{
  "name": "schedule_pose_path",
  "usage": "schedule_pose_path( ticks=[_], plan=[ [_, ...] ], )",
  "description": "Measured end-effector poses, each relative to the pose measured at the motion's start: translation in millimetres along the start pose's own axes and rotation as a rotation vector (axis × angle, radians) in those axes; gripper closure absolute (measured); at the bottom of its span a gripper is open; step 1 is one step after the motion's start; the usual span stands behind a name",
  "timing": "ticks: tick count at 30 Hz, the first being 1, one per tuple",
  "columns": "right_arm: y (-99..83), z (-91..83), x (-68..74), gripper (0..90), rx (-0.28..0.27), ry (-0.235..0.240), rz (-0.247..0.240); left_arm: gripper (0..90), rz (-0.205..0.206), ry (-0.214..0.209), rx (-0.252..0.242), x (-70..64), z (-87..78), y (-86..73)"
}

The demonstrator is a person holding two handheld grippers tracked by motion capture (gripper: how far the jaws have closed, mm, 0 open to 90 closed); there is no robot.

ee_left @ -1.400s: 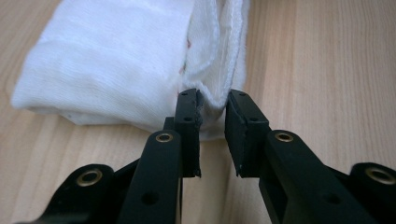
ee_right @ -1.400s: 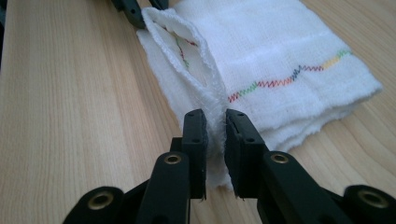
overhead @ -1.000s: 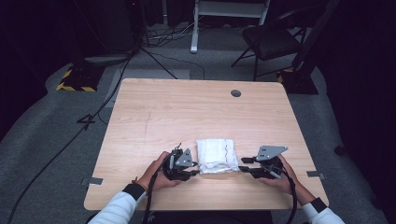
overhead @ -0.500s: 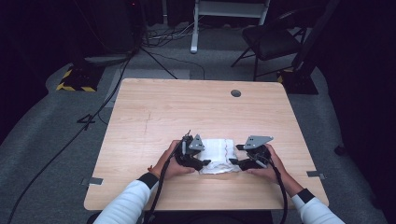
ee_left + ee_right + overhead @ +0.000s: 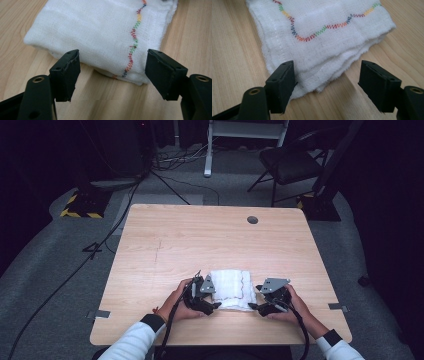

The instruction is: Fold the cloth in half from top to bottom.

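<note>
Cloth (image 5: pixel 231 289), folded, lies on the table's (image 5: pixel 200 240) near edge between the left gripper (image 5: pixel 216 305) and right gripper (image 5: pixel 253 306), both jaws wide apart and empty; I'd slide each low under all layers before pinching.

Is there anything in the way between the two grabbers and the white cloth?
No. The left gripper and right gripper are both open at the cloth, with bare table between jaws and cloth.
</note>
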State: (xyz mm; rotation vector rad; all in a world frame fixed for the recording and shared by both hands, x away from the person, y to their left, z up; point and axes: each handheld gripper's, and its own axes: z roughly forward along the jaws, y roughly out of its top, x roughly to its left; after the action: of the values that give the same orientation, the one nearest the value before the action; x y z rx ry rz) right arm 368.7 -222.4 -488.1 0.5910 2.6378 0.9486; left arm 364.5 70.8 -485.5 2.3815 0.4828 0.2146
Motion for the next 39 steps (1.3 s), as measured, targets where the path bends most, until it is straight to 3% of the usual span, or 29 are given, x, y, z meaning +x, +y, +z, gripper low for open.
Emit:
schedule_pose_path(
  ticks=[3,11,16,20,23,27,32,39],
  plan=[
    [-0.4,-1.1,-2.0,28.1,0.001,-0.005,0.007,24.1,0.012,0.005,0.023,-0.2,-1.1,-3.8],
    [5.8,-13.0,-4.3,28.6,-0.044,-0.009,0.015,21.2,0.011,0.04,-0.014,3.0,-13.6,-1.8],
    [4.8,-20.3,-8.0,29.2,-0.049,-0.039,0.013,19.7,0.023,0.084,0.0,7.1,-25.9,-10.7],
    [1.1,-27.7,-11.8,30.3,-0.046,-0.06,0.009,19.3,0.009,0.132,0.023,8.2,-34.7,-21.3],
    [-4.3,-33.2,-15.4,30.3,-0.054,-0.074,0.026,19.4,0.01,0.165,0.036,9.2,-41.2,-30.9],
    [-12.6,-39.2,-18.8,30.3,-0.049,-0.098,0.05,19.3,-0.014,0.206,0.04,10.2,-52.3,-43.4],
    [-26.1,-44.7,-23.2,30.3,-0.033,-0.126,0.083,19.3,-0.074,0.246,0.039,11.8,-69.9,-66.0],
    [-47.8,-52.7,-31.2,30.0,-0.008,-0.17,0.119,17.3,-0.107,0.277,0.073,12.3,-82.8,-89.7]
  ],
)
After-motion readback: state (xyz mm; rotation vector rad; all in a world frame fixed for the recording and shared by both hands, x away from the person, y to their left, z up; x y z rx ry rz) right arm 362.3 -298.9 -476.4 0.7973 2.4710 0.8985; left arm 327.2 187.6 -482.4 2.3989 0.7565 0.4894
